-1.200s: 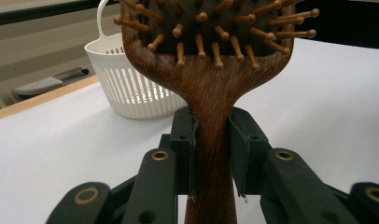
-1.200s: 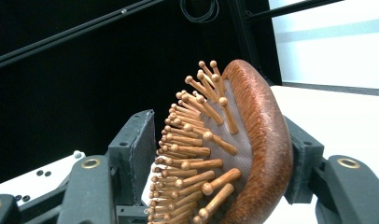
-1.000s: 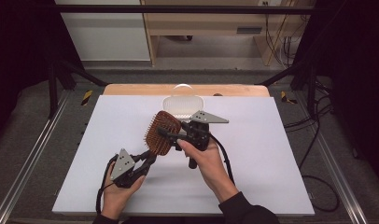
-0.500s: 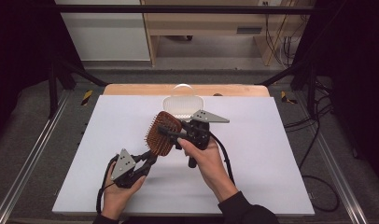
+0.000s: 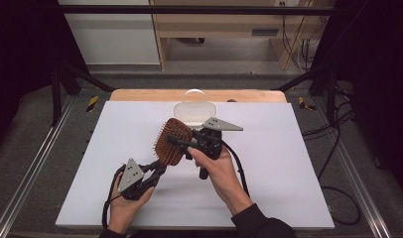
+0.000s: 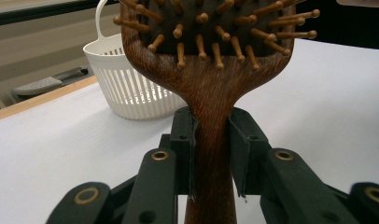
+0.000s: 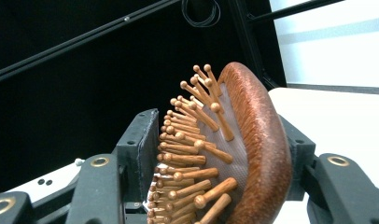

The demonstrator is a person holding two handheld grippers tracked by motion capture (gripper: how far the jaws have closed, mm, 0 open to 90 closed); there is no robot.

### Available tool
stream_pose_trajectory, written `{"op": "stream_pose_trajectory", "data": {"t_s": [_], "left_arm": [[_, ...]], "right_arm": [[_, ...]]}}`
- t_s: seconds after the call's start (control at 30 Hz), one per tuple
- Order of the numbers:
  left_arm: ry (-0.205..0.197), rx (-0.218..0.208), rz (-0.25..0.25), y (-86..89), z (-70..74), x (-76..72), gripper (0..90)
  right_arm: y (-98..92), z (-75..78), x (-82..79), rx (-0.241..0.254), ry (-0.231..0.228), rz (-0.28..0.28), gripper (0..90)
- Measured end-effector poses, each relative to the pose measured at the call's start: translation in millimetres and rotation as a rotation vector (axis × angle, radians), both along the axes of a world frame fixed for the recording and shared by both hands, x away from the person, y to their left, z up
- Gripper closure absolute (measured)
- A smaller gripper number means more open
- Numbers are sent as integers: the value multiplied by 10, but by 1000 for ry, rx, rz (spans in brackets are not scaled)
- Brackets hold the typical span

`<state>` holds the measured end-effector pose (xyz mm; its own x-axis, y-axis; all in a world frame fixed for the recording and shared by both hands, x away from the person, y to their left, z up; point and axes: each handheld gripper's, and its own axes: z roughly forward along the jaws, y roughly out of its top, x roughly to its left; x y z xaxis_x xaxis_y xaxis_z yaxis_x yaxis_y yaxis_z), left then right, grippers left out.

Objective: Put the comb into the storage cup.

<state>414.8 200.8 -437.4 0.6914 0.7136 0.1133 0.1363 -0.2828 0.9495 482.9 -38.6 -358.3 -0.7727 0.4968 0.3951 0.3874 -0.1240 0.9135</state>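
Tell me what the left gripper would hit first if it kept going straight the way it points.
Probably the white basket: the left gripper, shut on the hairbrush handle, points toward it, though depth is hard to judge.

The hairbrush is reddish-brown wood with a fine visible grain, its pins a lighter honey tan with rounded tips, set in a dull grey-brown pad. Behind the hairbrush, the basket is white with narrow vertical slats. Under the hairbrush the counter is plain white, edged in pale wood. Both grippers are black with brass-coloured rivets.
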Motion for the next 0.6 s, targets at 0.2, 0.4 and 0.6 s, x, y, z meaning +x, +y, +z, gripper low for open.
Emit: {"op": "stream_pose_trajectory", "data": {"t_s": [0.2, 0.4, 0.6], "left_arm": [[-1, 4, 7, 2, 0, -2, 727], [-2, 15, 14, 12, 3, 1, 727], [2, 11, 12, 11, 2, 6, 727]], "right_arm": [[0, -3, 4, 5, 14, 3, 428], [19, -11, 25, 6, 25, 9, 429], [25, -7, 27, 6, 31, 17, 399]]}}
